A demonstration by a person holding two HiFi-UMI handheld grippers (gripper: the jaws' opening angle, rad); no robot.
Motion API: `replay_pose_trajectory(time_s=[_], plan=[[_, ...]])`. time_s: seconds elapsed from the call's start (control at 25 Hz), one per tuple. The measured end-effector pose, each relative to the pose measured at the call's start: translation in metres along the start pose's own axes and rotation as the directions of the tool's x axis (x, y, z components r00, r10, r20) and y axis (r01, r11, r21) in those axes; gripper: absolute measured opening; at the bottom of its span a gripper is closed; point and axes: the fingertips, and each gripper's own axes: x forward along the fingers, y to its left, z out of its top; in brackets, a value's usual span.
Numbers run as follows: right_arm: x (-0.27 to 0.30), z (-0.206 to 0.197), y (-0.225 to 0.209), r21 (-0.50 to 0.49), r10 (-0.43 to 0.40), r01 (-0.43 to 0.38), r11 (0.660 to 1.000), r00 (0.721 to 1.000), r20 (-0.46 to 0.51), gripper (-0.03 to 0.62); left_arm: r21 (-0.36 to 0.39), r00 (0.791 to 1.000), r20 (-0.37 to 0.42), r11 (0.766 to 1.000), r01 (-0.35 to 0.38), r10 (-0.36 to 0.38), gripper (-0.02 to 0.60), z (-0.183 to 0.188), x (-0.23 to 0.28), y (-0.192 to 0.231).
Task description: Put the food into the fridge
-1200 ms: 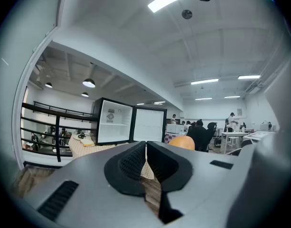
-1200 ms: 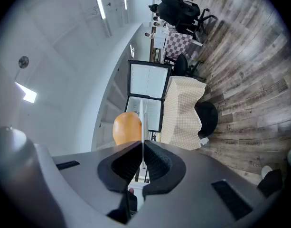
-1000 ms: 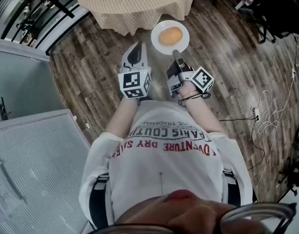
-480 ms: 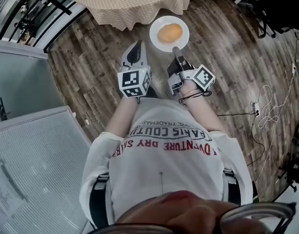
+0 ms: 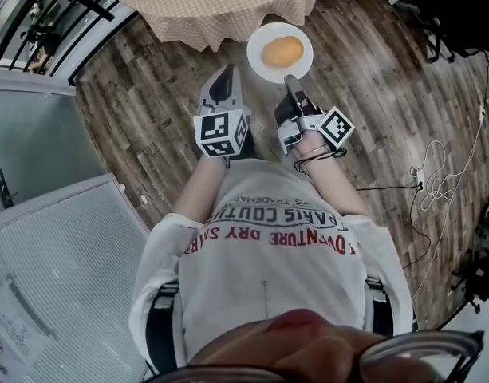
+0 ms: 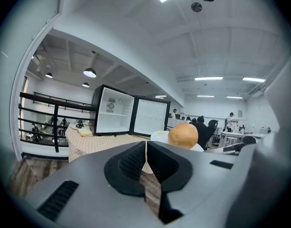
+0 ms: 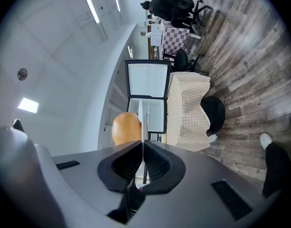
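Observation:
A white plate point(image 5: 268, 38) carries a round orange piece of food point(image 5: 282, 51) and hangs above the wooden floor. My right gripper point(image 5: 290, 80) is shut on its near rim. In the right gripper view the plate point(image 7: 141, 115) shows edge-on between the pads, with the orange food point(image 7: 126, 128) to its left. Beside it, my left gripper point(image 5: 222, 86) is shut with nothing in it. Past the left gripper point(image 6: 145, 153), a small fridge point(image 6: 114, 117) stands on a table with its door point(image 6: 150, 119) swung open. The orange food point(image 6: 183, 135) shows at the right.
A table with a checked cloth point(image 5: 220, 2) stands just beyond the plate. A white ribbed appliance top point(image 5: 53, 270) and a grey panel point(image 5: 29, 142) fill the left. Black railings point(image 5: 61, 6) run at the far left. Cables point(image 5: 439, 182) lie on the floor at the right.
The plate and both grippers have drifted a little forward, toward the cloth-covered table. The grip on the plate has not changed.

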Motion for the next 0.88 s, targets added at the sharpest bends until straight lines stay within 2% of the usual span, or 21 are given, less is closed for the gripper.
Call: replay_pose_trajectory(time_s=[0.24, 0.72, 0.88], plan=[[0.067, 0.015, 0.0, 0.013, -0.014, 0.013, 1.0, 1.0, 0.02, 0.032, -0.039, 0.999, -0.006, 0.999, 0.034, -0.034, 0.028, 0.02, 0.064, 0.038], [0.219, 0.049, -0.007, 0.005, -0.05, 0.049, 0.999, 0.993, 0.108, 0.032, -0.046, 0.994, -0.005, 0.993, 0.105, -0.106, 0.028, 0.062, 0.198, 0.126], [0.258, 0.057, -0.009, 0.01, -0.057, 0.056, 0.998, 0.992, 0.113, 0.032, -0.047, 0.992, -0.005, 0.991, 0.126, -0.126, 0.028, 0.072, 0.229, 0.142]])
